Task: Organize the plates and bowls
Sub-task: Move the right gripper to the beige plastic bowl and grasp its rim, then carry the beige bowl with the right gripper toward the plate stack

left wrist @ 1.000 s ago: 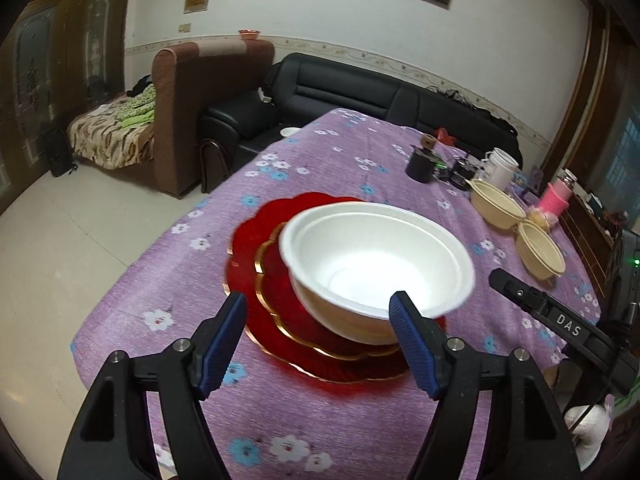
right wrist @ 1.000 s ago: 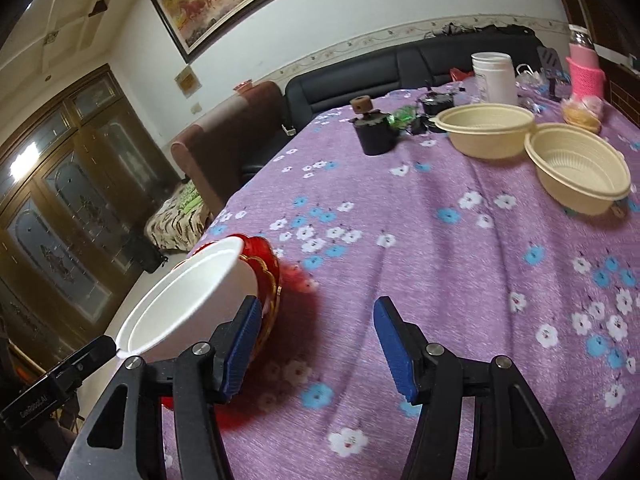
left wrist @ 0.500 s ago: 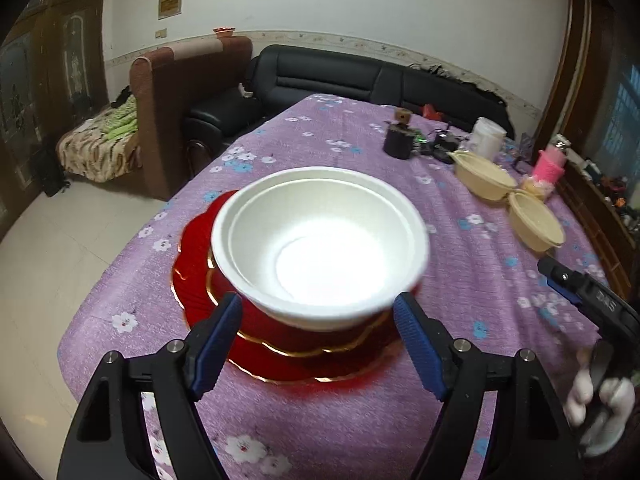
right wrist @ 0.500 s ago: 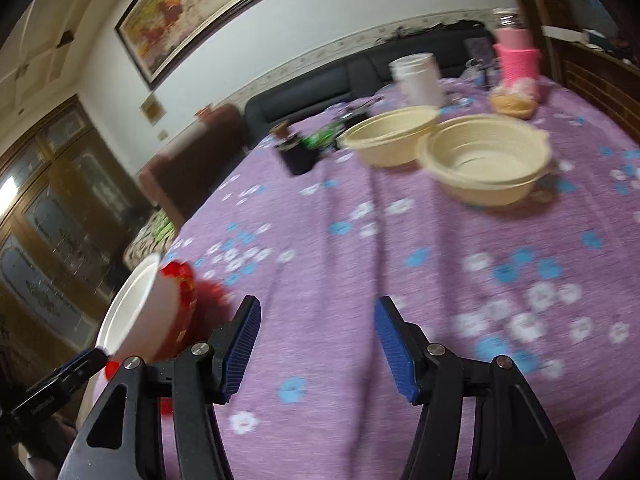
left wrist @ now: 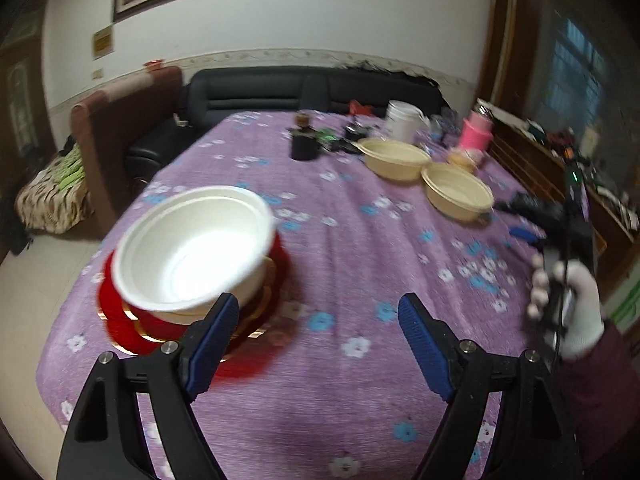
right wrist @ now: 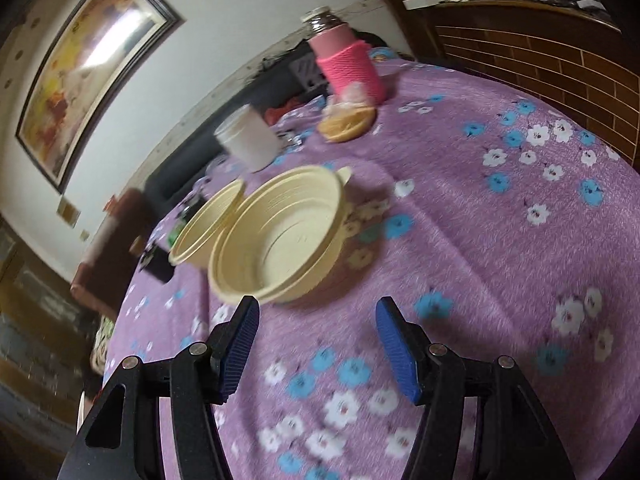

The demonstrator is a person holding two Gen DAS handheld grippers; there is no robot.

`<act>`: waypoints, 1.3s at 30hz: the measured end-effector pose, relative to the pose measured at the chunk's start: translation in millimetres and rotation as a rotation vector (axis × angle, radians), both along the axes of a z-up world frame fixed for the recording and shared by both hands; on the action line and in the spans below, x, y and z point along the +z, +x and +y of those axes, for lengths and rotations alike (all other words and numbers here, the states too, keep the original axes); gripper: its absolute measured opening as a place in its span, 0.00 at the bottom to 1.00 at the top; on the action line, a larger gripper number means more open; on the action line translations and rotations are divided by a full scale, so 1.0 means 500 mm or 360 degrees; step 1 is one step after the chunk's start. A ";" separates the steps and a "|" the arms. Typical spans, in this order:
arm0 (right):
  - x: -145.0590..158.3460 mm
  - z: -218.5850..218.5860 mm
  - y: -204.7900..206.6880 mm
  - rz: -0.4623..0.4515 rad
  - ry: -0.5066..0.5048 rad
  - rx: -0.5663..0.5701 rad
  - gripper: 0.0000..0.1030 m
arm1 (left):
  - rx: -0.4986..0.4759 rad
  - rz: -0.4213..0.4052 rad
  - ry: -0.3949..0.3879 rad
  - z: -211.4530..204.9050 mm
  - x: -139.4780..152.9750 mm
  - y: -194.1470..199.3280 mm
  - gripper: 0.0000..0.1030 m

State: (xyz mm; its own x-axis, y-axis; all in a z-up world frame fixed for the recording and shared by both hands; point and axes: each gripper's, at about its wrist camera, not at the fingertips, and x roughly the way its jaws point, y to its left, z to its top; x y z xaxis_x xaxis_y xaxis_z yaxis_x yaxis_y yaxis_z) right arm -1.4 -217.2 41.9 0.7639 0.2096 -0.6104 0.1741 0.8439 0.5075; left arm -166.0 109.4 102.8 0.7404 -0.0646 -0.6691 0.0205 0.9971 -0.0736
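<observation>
While we compare with a second ago: both cameras have swung away from the red stack toward the far right of the table.
Left gripper (left wrist: 318,334): we hold its blue pads wide apart with nothing between them; it now hangs over bare purple cloth (left wrist: 344,264), where a second ago it framed the white bowl.
White bowl (left wrist: 192,246): it sits on the red plates (left wrist: 120,320), now off to the left of our left gripper, apparently released.
Right gripper (right wrist: 316,346): open just as wide and empty; the nearer cream bowl (right wrist: 280,236) has come up close, just beyond its pads.
Second cream bowl (right wrist: 202,228): it sits behind and to the left of the nearer one, their rims touching or overlapping.
Right hand (left wrist: 568,304): white-gloved, seen from the left camera at the right edge.
Meaning for the task: we judge the white bowl's placement finished and the nearer cream bowl next to be grasped, probably by its near rim.
Caution: motion blur hides the exact gap to that rim.
</observation>
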 end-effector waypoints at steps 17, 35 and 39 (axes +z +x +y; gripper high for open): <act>-0.007 -0.076 0.130 -0.0017 0.0083 -0.0043 0.63 | -0.0182 0.0125 0.0113 -0.179 -0.002 0.177 0.79; -0.029 -0.061 0.159 -0.0003 0.0033 0.0165 0.62 | -0.0330 0.0432 0.0046 -0.350 -0.073 0.526 0.79; -0.047 -0.045 0.176 0.0041 0.0010 0.0213 0.39 | -0.0276 0.0561 -0.0102 -0.342 -0.128 0.566 0.79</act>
